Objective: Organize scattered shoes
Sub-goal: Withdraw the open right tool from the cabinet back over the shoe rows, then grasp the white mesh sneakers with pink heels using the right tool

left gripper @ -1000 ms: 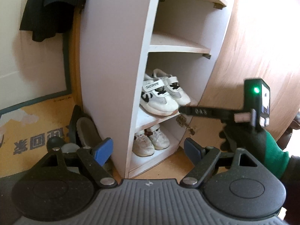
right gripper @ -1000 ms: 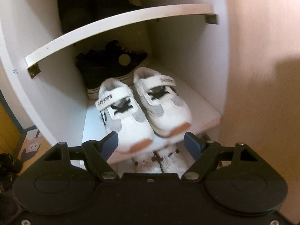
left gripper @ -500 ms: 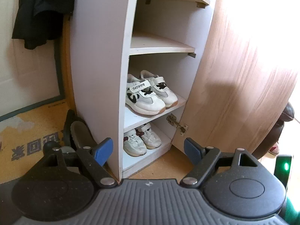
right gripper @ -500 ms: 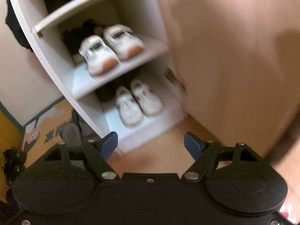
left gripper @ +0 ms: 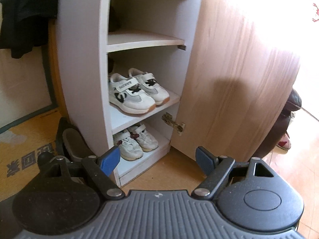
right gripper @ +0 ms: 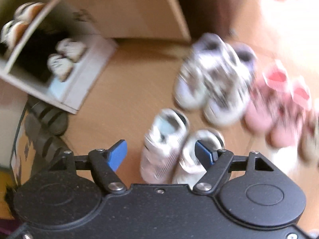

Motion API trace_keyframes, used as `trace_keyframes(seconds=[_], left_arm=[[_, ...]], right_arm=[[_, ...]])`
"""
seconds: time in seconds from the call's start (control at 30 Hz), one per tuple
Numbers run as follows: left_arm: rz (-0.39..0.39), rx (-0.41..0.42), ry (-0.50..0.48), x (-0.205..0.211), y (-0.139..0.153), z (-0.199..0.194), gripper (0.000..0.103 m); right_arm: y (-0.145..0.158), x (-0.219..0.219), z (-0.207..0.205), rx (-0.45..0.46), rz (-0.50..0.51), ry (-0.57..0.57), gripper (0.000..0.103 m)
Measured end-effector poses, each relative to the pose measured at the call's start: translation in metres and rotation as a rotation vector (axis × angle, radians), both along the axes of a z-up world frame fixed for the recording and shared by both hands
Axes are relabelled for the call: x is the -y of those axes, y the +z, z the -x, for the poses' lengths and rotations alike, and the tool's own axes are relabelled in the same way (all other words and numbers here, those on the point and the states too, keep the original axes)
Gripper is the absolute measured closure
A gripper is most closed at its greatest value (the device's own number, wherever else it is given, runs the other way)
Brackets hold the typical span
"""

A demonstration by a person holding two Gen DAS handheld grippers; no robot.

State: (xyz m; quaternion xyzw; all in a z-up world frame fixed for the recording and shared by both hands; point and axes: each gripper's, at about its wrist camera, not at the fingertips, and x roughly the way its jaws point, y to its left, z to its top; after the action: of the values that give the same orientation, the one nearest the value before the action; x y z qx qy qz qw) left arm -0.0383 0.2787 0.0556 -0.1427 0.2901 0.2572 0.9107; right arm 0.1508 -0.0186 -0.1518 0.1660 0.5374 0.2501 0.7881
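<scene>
In the left wrist view, a white shoe cabinet (left gripper: 87,59) holds a pair of white sneakers (left gripper: 137,91) on a middle shelf and a smaller white pair (left gripper: 137,139) on the bottom shelf. My left gripper (left gripper: 157,159) is open and empty in front of it. In the blurred right wrist view, my right gripper (right gripper: 161,153) is open and empty above a white pair of shoes (right gripper: 171,149) on the floor. Behind them lie a white-and-black pair (right gripper: 213,77) and a pink pair (right gripper: 279,107). The cabinet also shows in the right wrist view (right gripper: 65,91).
The cabinet's wooden door (left gripper: 239,69) stands open to the right. A grey slipper (left gripper: 73,143) leans by the cabinet's left side; grey slippers (right gripper: 47,123) also show in the right wrist view. A yellow mat (left gripper: 26,139) lies at left. A dark garment (left gripper: 26,10) hangs above.
My right gripper has swung away from the shelf and down to the shoes on the floor. It has left the left wrist view, which has shifted slightly right.
</scene>
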Motion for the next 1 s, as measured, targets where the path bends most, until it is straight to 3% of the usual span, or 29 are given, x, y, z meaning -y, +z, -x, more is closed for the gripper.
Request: trace_keyframes(seconds=[0.17,0.37,0.53,0.73,1.0], left_arm=[[0.004,-0.020,-0.020,0.007,-0.005,-0.004,0.020],[0.006,-0.029,-0.003,0.002,-0.009,-0.004,0.020],[0.017,-0.042,0.015,-0.006,-0.013,-0.001,0.020],[0.032,-0.049,0.021,-0.012,-0.018,-0.002,0.020],[0.048,-0.056,0.001,-0.008,-0.021,-0.010,0.020]], right_arm=[[-0.027,0.008,-0.002,-0.067,0.019,-0.077,0.053],[-0.031,-0.013,-0.017,-0.078,-0.023,-0.100,0.053],[-0.045,-0.030,-0.028,-0.108,0.015,-0.142,0.053],[-0.072,-0.025,-0.040,-0.199,-0.137,-0.289,0.045],[-0.089,-0.035,-0.051,-0.242,-0.082,-0.295,0.043]])
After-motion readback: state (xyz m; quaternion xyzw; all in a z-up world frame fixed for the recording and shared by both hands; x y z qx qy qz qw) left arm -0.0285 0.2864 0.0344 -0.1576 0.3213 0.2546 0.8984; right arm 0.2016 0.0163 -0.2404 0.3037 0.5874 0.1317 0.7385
